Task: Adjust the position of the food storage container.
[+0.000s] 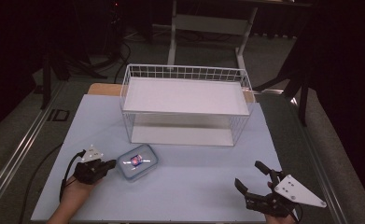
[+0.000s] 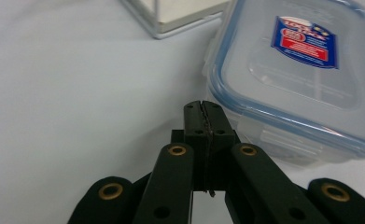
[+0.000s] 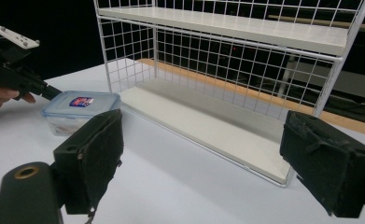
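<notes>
Down at the near left of the pale tabletop (image 1: pixel 185 186), the left tool (image 1: pixel 109 164) has its jaws pressed fully together on nothing, their tips just beside the near edge of a clear lidded container (image 1: pixel 137 161) with a blue-rimmed lid and a red and blue label. At the near right, well apart from the container, the right tool (image 1: pixel 251 176) is spread wide and holds nothing. Beyond both stands a white wire rack (image 1: pixel 186 105) with two shelves, its front lower edge near the container.
</notes>
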`<state>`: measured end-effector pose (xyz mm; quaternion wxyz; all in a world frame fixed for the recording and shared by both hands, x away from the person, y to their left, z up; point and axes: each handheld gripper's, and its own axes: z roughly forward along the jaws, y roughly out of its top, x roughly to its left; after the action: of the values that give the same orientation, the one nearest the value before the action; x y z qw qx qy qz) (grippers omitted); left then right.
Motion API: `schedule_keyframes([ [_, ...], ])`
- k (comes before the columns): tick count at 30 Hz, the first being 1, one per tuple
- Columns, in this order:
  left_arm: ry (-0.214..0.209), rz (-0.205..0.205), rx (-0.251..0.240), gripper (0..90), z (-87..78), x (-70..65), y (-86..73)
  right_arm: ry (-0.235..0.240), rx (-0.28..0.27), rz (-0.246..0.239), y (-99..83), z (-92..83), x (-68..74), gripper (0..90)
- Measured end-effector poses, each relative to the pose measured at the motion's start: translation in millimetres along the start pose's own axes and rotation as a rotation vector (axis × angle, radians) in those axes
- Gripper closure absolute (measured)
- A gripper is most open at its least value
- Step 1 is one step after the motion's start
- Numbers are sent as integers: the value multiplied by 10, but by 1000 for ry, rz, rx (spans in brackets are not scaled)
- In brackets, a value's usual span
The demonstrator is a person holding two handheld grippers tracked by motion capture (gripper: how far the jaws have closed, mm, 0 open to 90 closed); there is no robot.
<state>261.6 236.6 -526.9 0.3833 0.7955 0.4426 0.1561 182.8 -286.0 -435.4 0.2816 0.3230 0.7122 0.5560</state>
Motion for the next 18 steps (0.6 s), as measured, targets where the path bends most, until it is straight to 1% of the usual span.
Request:
schedule_keyframes([
  [1, -8, 5, 0, 900, 3, -31, 0, 1, 1, 2, -2, 1, 0, 135],
  [2, -29, 9, -2, 900, 8, -72, 1, 2, 2, 2, -3, 5, 2, 135],
  [3, -39, 27, -2, 900, 15, -122, 3, 2, 2, 2, -3, 5, 2, 135],
  [4, -50, 34, 3, 900, 21, -174, 10, 3, 3, 1, -2, 6, 4, 135],
  [5, -50, 34, 3, 900, 21, -174, 10, 3, 3, 1, -2, 6, 4, 135],
  [6, -113, 41, 3, 900, 39, -326, 28, 4, 3, 0, -1, 5, 6, 135],
  [8, -146, 88, 9, 900, 70, -499, 44, 6, 2, -7, 1, 9, 13, 135],
  [9, -157, 98, 13, 900, 86, -557, 54, 5, 2, -7, 1, 10, 14, 135],
  [10, -157, 103, 16, 900, 98, -590, 67, 6, 3, -5, 0, 11, 14, 135],
  [12, -140, 111, 17, 900, 115, -584, 88, 6, 5, -3, 0, 11, 14, 135],
  [15, -98, 82, 7, 900, 138, -478, 104, 3, 2, -8, -1, 1, 14, 135],
  [16, -94, 71, 3, 900, 146, -438, 111, 3, 1, -9, -2, -2, 12, 135],
  [18, -70, 74, 6, 900, 182, -381, 132, 4, 0, -7, -3, -1, 8, 135],
])
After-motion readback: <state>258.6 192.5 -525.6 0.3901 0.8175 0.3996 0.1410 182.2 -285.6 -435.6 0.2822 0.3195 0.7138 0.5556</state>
